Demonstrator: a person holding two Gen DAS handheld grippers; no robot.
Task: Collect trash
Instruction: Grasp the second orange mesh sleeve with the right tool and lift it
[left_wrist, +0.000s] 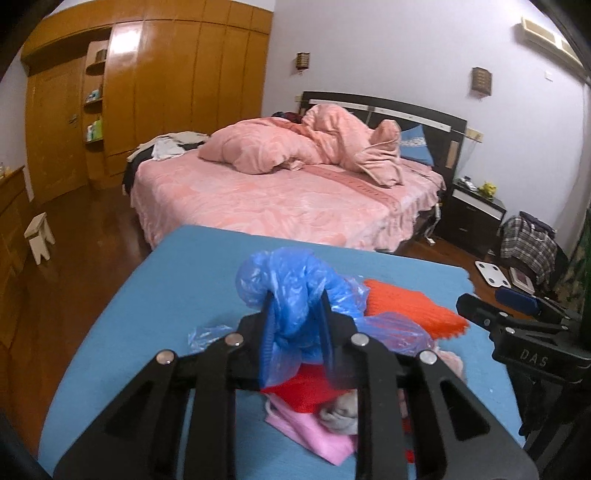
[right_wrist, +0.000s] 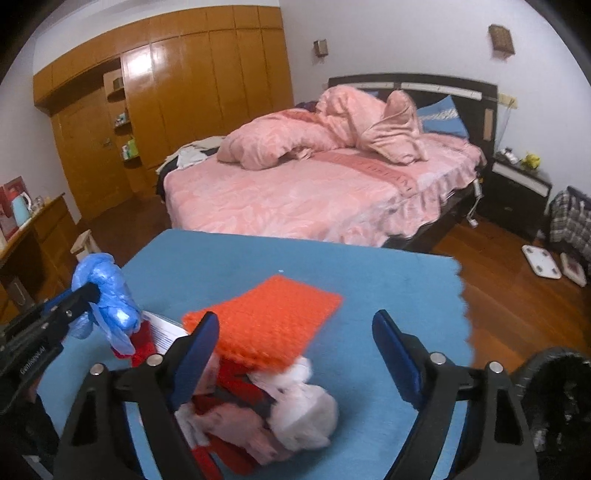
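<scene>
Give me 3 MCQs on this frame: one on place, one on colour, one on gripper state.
1. Where does the orange knitted cloth lie?
A. on the bed
B. on the pile on the blue table
C. on the floor

2. What colour is the plastic bag in the left gripper?
A. black
B. green
C. blue

3. How does the right gripper stand?
A. open, holding nothing
B. shut on the orange cloth
C. shut on the bag

Key: 1 B, the cloth sits atop the red, pink and white items on the blue table. 2 C, crumpled blue film is pinched between the left fingers. 3 A, the right wrist view shows its blue-padded fingers spread wide over the pile.
</scene>
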